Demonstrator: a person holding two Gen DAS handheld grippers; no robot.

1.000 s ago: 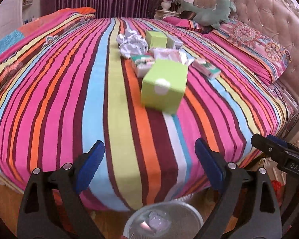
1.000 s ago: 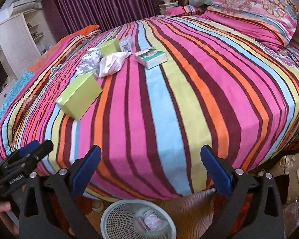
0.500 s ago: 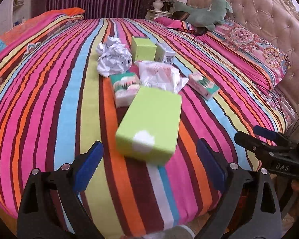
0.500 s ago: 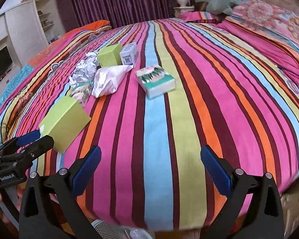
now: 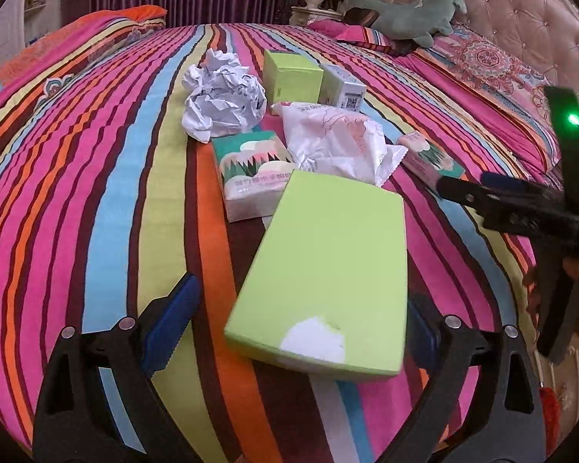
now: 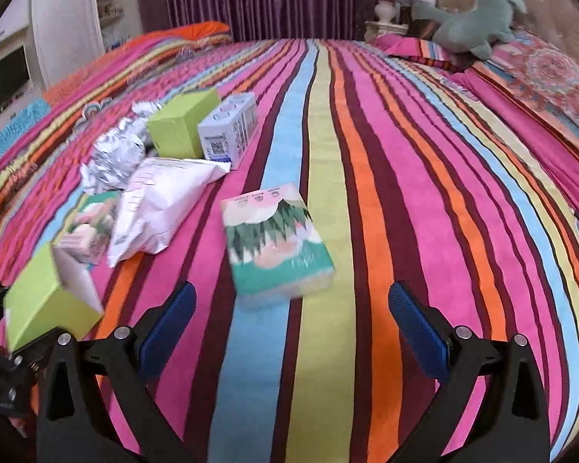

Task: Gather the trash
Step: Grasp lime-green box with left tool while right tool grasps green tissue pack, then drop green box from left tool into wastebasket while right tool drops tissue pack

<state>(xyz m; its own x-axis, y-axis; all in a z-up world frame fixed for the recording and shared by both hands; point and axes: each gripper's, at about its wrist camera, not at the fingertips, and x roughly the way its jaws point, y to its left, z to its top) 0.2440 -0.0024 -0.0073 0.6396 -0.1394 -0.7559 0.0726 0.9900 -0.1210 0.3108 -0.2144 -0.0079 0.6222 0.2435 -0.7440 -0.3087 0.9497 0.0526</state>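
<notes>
So I've got both grippers out over the striped bedspread (image 6: 424, 162) and the trash is all bunched in one patch of it, which makes sense, one pile, short trips.

My left gripper (image 5: 297, 316) has its jaws spread wide with the big lime-green box (image 5: 324, 270) sitting right between them, near end poking in. The pads aren't pressing on it, so nothing's gripped yet. My guess is that box goes first since it's the closest piece and lies lengthwise toward me. There's a torn white patch on its near corner, no print I can read.

My right gripper (image 6: 289, 320) is also wide open and empty, lined up on the tissue pack (image 6: 276, 247) with the green leafy design, just ahead of its fingers.

Behind those: crumpled paper (image 5: 224, 96), a white plastic wrapper (image 5: 336, 142), a second tissue pack (image 5: 254, 173), a small green box (image 5: 291, 75) and a small white box (image 6: 229, 131) with a QR code. The tissue pack has lettering, too blurry to read.
</notes>
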